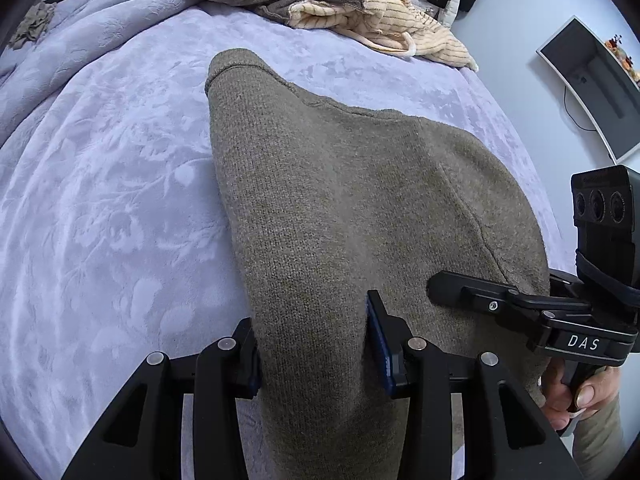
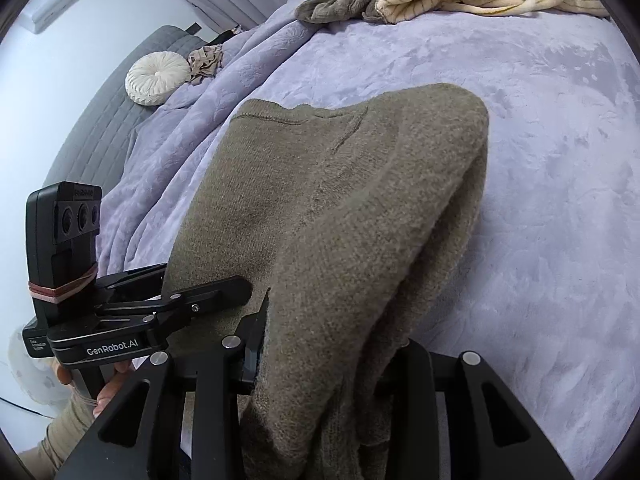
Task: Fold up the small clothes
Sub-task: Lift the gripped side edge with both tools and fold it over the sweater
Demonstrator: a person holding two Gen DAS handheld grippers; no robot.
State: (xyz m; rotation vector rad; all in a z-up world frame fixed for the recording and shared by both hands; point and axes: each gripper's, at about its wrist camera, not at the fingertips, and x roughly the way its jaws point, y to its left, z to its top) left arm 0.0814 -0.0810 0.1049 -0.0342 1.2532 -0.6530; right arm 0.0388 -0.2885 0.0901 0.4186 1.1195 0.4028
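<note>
An olive-brown knitted sweater (image 1: 340, 200) lies stretched over the lilac bed cover, its near edge raised; it also shows in the right wrist view (image 2: 340, 208). My left gripper (image 1: 316, 344) is shut on the sweater's near edge, with cloth bunched between its blue pads (image 1: 378, 344). My right gripper (image 2: 332, 360) is shut on the same near edge further right, its fingers mostly buried in cloth. Each gripper shows in the other's view: the right one (image 1: 480, 296) and the left one (image 2: 200, 300), side by side on the sweater's near edge.
A pile of cream striped and brown clothes (image 1: 320, 4) lies at the far edge of the bed (image 1: 100, 200). A small beige garment (image 2: 206, 62) and a round white cushion (image 2: 156, 78) sit far left. A monitor (image 1: 592, 84) stands at the right.
</note>
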